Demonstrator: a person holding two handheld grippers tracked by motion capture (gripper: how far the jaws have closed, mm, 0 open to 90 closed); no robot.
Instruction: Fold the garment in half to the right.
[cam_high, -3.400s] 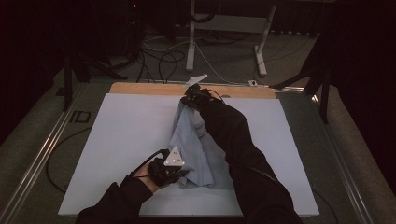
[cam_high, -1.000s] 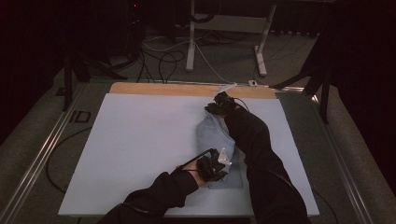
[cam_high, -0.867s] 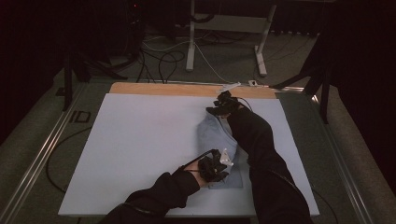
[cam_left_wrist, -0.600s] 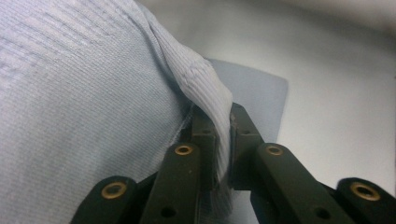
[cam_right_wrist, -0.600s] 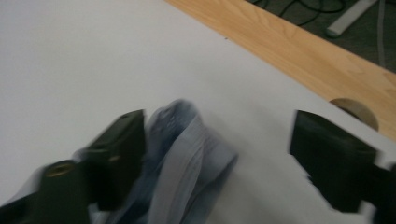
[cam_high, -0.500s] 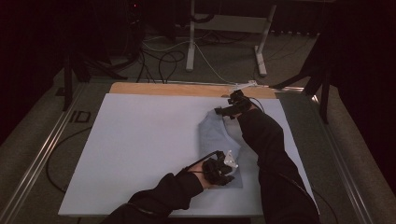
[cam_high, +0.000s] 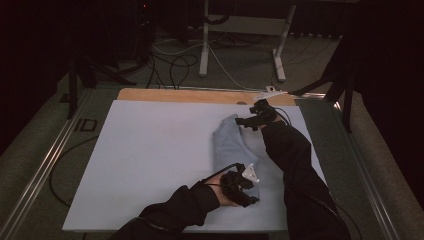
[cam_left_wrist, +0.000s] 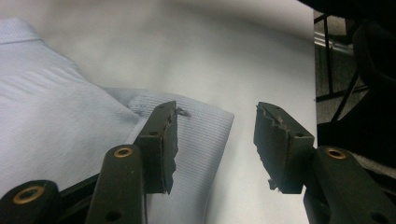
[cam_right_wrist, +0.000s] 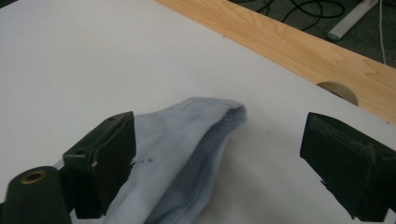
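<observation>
We let go of the blue shirt on the white table.

Our left gripper (cam_left_wrist: 215, 140) had just been opening; its jaws stood half apart over the near corner of the shirt (cam_left_wrist: 60, 126), pressing nothing. Our right gripper (cam_right_wrist: 219, 163) had just been opening too, its jaws wide, with the shirt's far folded end low between them but not pinched. The high view showed the shirt (cam_high: 230, 145) folded long between both grippers on the table (cam_high: 150, 150). The right gripper view showed a wooden strip (cam_right_wrist: 299, 42) behind.

White mat (cam_high: 150, 160), wooden table edge (cam_high: 175, 95), floor cables (cam_high: 170, 65), metal stand (cam_high: 205, 45)
</observation>
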